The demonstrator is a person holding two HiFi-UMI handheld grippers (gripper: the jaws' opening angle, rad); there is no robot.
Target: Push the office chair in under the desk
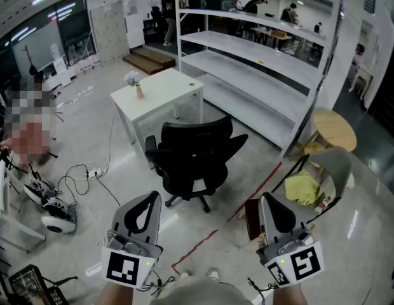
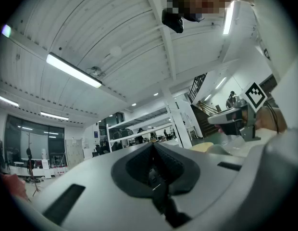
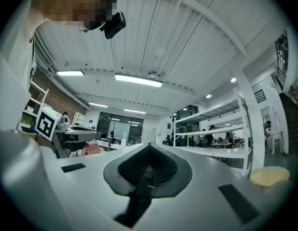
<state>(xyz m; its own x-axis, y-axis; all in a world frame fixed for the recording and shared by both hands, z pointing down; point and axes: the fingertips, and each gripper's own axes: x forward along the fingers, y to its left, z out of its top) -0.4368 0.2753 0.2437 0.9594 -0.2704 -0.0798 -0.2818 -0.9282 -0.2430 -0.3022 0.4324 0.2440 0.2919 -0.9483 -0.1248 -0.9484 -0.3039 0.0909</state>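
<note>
A black office chair (image 1: pixel 194 154) stands on the floor just in front of the white desk (image 1: pixel 160 88), its backrest toward me and its seat outside the desk. A small vase of flowers (image 1: pixel 135 84) sits on the desk's left corner. My left gripper (image 1: pixel 152 197) (image 2: pixel 153 146) and right gripper (image 1: pixel 269 199) (image 3: pixel 149 146) are held low and near me, well short of the chair. Both are shut and empty. In the gripper views the jaws point up toward the ceiling, and each shows the other gripper off to one side.
A tall white shelving rack (image 1: pixel 260 62) runs along the right behind the desk. At the right stand a round wooden stool (image 1: pixel 333 129) and a seat with a yellow cloth (image 1: pixel 303 188). Cables (image 1: pixel 76 176) lie on the left floor. Red tape (image 1: pixel 210 237) crosses the floor.
</note>
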